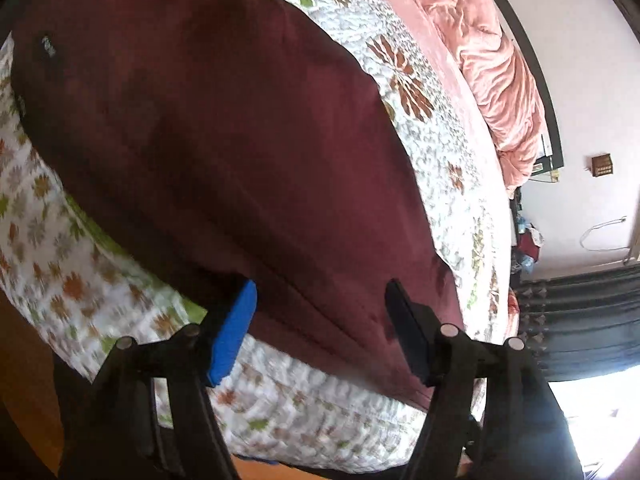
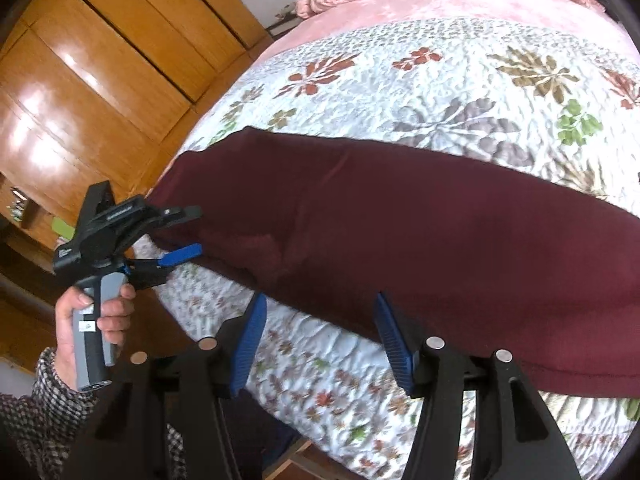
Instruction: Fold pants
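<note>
Both fingers (image 2: 252, 332) apart over pants (image 2: 400, 220)

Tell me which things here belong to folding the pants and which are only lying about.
For the job:
- dark maroon fabric pants
- left hand-held gripper
- right hand-held gripper
- white floral quilted bedspread

Lying about:
- crumpled pink blanket
- glossy wooden wardrobe
- dark curtain
</note>
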